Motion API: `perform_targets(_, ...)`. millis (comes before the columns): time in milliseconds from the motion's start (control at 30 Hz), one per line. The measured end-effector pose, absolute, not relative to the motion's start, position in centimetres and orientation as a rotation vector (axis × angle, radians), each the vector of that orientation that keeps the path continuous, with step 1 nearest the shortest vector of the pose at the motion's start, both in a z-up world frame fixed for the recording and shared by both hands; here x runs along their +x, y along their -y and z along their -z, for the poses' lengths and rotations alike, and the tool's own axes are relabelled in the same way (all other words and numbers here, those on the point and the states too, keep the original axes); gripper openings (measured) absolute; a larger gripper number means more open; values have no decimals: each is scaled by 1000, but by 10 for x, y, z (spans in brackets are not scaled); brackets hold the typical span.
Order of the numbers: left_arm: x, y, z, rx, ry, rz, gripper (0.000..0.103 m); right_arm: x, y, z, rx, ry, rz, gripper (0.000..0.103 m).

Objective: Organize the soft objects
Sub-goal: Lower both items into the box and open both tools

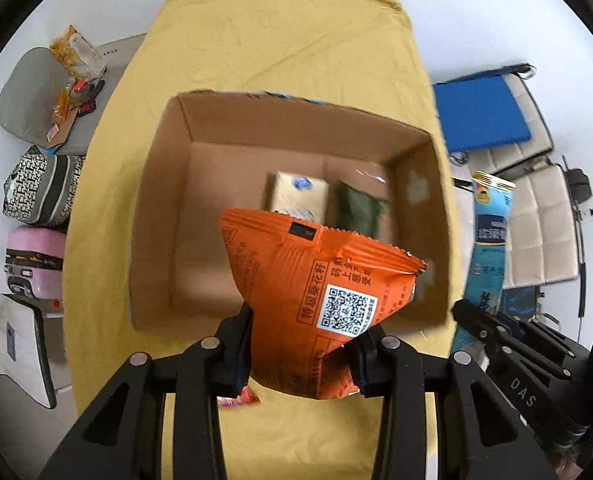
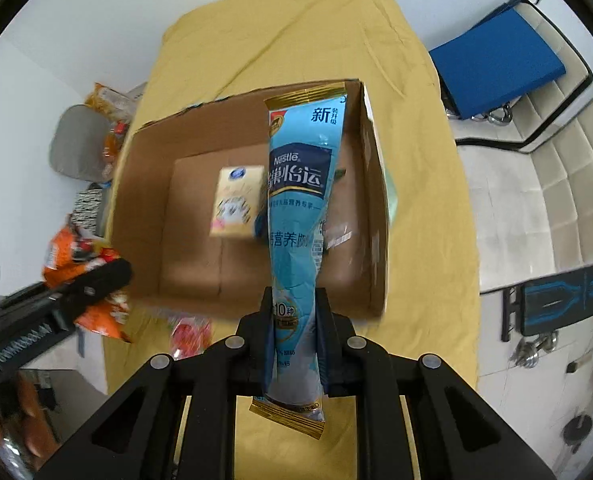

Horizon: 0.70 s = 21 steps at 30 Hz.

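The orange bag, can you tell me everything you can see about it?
The orange bag is a crinkly, shiny snack packet with a white QR sticker, dark printed writing and a crimped, zigzag top edge. It looks puffy and soft. The left gripper is shut on its lower part, squeezing it in, so it fans out upward. It hangs at the near edge of the open cardboard box, touching only the fingers.

- The orange bag (image 1: 316,304) hides the near end of the beige packet (image 1: 300,194) in the cardboard box (image 1: 156,208).
- The blue sachet (image 2: 300,200) covers the box's right interior.
- A red wrapper (image 2: 190,334) is blurred beyond reading.
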State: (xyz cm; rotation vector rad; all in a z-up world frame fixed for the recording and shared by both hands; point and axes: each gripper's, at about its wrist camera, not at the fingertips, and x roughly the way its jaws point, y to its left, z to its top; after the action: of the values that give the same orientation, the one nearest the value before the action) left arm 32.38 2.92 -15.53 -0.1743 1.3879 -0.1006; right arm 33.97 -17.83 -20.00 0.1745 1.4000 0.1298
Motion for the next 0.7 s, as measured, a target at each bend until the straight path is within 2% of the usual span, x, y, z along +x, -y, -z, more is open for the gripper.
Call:
perform_targets(333,416,-55,241,-156,-1513,51,36,438,159,283,78,-1494,-26,18)
perform_targets(700,454,-48,301,-57,-1612,26,38,459,160,346,7,-1551,37,20)
